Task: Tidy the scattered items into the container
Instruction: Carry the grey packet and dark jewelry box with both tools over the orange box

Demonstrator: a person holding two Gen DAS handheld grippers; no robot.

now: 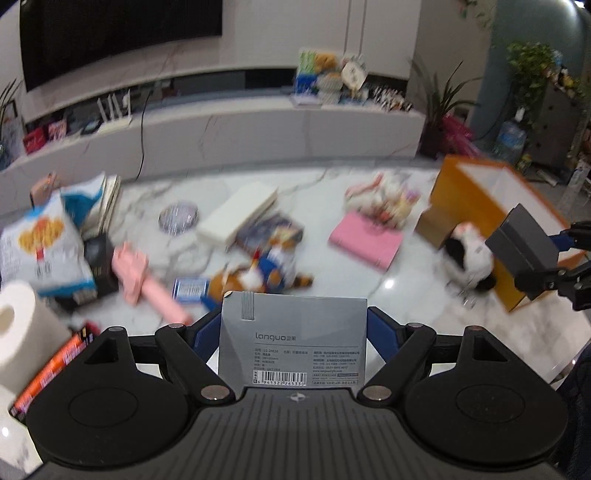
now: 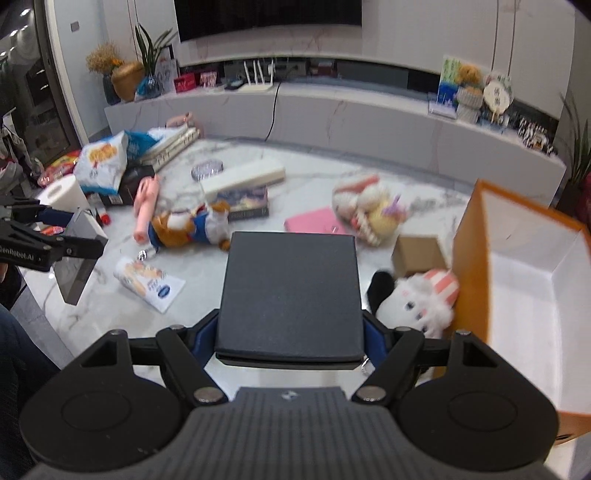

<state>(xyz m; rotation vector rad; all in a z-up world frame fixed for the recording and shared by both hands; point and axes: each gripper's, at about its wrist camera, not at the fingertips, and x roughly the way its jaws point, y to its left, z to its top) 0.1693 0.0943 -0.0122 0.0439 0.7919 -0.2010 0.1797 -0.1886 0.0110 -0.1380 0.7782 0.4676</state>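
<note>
**Two boxes held above a littered marble floor**

The floor (image 2: 303,162) is glossy white marble with grey veins, backed by a long low white media console (image 2: 369,110) beneath a dark wall-mounted screen (image 2: 266,14). Potted plants stand at both ends of the console, and a white router sits on it.

Across the floor lie a plush dog in blue (image 2: 188,225), a pink notebook (image 2: 314,221), a long cream box (image 2: 245,175), a snack bag (image 2: 101,162), a toilet roll (image 2: 64,194) and a white rabbit plush (image 2: 417,299), the last right against the container's wall.

The container is an orange cardboard box (image 2: 469,251) with a white inside, open on top, at the right of the scatter.

The left gripper (image 1: 293,332) has its jaws pressed on the sides of a grey languo box (image 1: 293,339), its printed label and barcode facing the camera. The right gripper (image 2: 290,332) has its jaws clamped on a flat dark grey box (image 2: 291,288), matte and plain, held just left of the orange box. Both boxes are off the floor.
</note>
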